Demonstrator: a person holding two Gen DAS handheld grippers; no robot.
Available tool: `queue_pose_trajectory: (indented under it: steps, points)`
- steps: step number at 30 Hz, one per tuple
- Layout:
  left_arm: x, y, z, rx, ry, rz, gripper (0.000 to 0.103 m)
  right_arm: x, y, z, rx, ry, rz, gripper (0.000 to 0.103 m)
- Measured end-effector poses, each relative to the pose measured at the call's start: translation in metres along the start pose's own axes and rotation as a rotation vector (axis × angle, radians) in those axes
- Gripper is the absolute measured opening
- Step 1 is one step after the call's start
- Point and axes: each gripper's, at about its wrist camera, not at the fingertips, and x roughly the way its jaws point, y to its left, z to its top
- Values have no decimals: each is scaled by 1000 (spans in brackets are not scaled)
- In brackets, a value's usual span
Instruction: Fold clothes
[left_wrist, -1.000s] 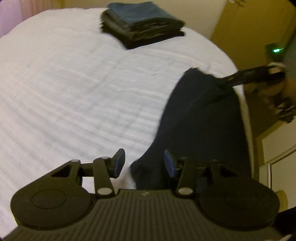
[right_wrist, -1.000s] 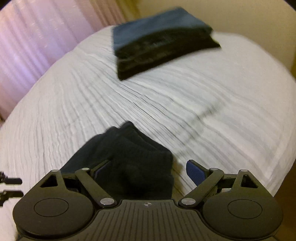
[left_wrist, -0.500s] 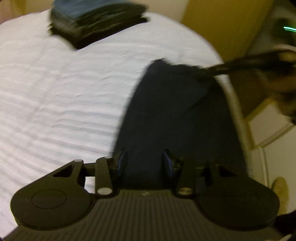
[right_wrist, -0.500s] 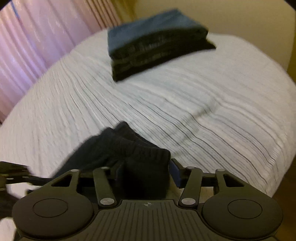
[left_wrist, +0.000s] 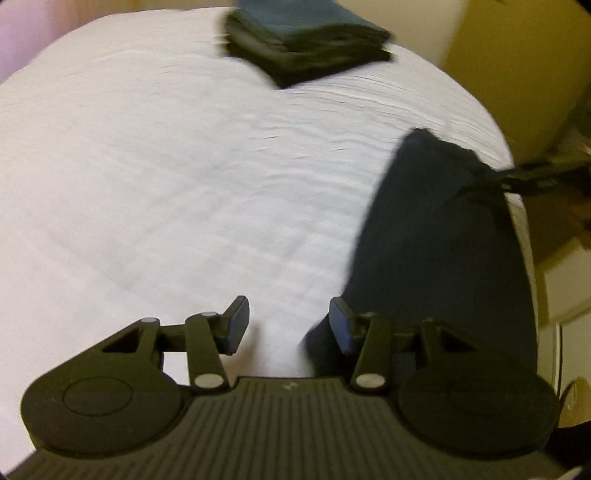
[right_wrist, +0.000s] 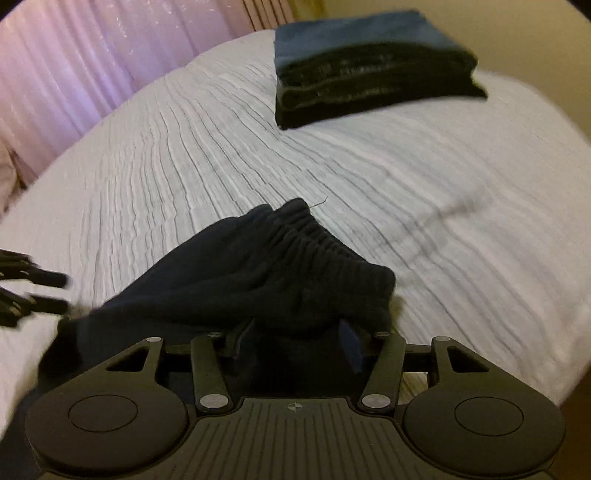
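Observation:
A dark navy garment (left_wrist: 443, 240) lies along the right side of the white bed (left_wrist: 184, 166). In the right wrist view its ribbed waistband end (right_wrist: 280, 273) bunches between my right gripper (right_wrist: 295, 343) jaws, which are shut on it. My left gripper (left_wrist: 284, 325) is open and empty over the white cover, its right finger just beside the garment's near end. The right gripper's fingers (left_wrist: 532, 173) show in the left wrist view, at the garment's far end. The left gripper's fingers (right_wrist: 44, 291) show at the left edge of the right wrist view.
A stack of folded dark clothes with a blue piece on top (right_wrist: 369, 62) sits at the far side of the bed, also in the left wrist view (left_wrist: 306, 40). A pink curtain (right_wrist: 74, 66) hangs behind. Yellow-brown furniture (left_wrist: 517, 74) stands past the bed's right edge.
My right gripper closed on the garment's waistband end and holds it. My left gripper swung over the garment's near end, then back left off it, staying open.

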Motion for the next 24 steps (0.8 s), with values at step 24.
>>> queue_pose_trajectory:
  steps: [24]
  points:
    - [-326, -41, -532, -226, 168, 392, 57, -79, 440, -323, -580, 228, 397, 75]
